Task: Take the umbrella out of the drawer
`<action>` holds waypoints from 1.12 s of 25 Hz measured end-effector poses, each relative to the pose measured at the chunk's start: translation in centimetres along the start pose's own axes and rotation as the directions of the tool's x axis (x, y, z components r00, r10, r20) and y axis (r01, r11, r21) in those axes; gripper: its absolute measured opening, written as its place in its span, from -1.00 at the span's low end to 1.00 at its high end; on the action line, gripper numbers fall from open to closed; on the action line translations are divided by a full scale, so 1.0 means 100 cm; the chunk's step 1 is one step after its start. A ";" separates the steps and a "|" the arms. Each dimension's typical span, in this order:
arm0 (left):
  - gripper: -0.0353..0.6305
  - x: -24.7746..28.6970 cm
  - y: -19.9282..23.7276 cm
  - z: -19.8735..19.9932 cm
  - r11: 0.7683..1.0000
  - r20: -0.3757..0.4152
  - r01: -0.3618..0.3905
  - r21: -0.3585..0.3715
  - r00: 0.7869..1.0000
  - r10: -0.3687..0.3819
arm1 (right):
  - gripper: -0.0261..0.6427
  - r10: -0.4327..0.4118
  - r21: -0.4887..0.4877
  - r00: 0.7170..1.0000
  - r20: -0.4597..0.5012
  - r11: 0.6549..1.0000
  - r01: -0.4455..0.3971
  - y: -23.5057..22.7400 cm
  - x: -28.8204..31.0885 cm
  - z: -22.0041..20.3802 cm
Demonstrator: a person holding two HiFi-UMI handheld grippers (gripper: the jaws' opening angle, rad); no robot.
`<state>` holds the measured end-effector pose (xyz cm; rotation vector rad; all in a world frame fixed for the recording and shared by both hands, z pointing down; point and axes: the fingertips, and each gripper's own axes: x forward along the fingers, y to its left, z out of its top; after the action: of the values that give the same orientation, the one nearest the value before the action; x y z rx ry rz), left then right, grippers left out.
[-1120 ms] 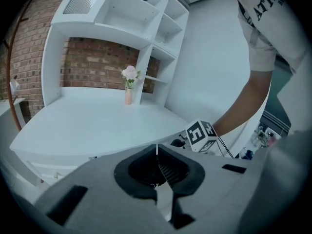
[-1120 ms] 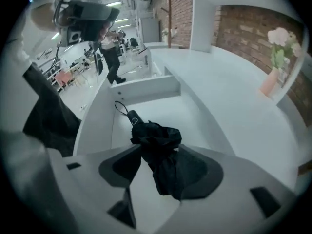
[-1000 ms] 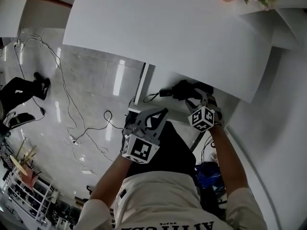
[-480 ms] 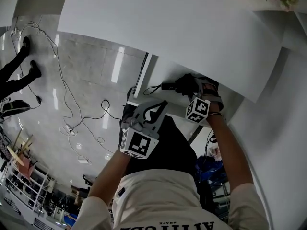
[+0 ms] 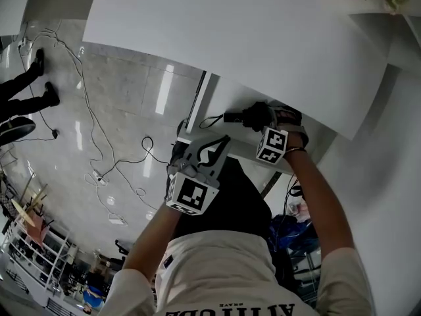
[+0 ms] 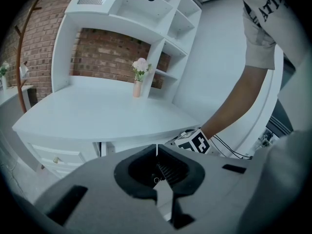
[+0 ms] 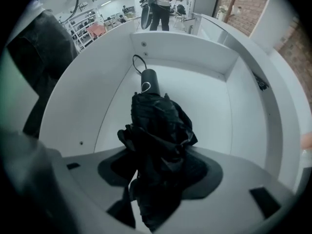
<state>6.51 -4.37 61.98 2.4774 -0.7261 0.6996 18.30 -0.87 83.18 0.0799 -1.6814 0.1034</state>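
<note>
A person stands at a white desk (image 5: 230,38) with 1 drawer (image 7: 214,106) pulled open beneath its top. A folded black umbrella (image 7: 156,130) lies lengthwise on the drawer's floor. Its short handle (image 7: 149,81) and thin wrist loop (image 7: 138,62) point toward the far wall, away from the person.

The right gripper (image 7: 158,156) points straight down into the drawer, probably because the drawer's walls leave only the top open. Its 2 jaws are spread wide and straddle the umbrella's crumpled fabric, which fills the gap between them. They have just been closing a little. The umbrella looks as though it rests on the drawer floor, so this reads as the start of a grip, not a firm hold. The wide spread suits the loose, bulky bundle.

The left gripper (image 6: 157,152) is held in front of the drawer, angled down toward the desk's edge. Its jaws are pressed together with nothing between them. It appears to wait clear of the drawer so the right arm has room to work.
</note>
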 end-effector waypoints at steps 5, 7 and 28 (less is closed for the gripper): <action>-0.80 -0.011 0.005 0.007 1.000 0.003 -0.015 0.014 1.000 0.015 | -0.16 0.001 0.082 0.999 0.047 0.997 -0.004 0.004 -0.015 0.004; -0.81 -0.015 0.006 0.008 1.000 0.004 -0.020 0.020 1.000 0.020 | -0.16 -0.015 0.121 0.997 0.073 0.993 0.006 0.006 -0.024 0.007; -0.80 -0.114 -0.005 0.027 0.988 0.073 0.023 0.156 0.997 -0.035 | -0.17 -0.335 0.627 0.912 0.236 0.770 0.121 0.017 -0.191 0.060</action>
<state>-0.64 -1.39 53.13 2.6629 -0.6851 0.6783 14.38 -0.04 63.53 0.8346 -1.9067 0.4626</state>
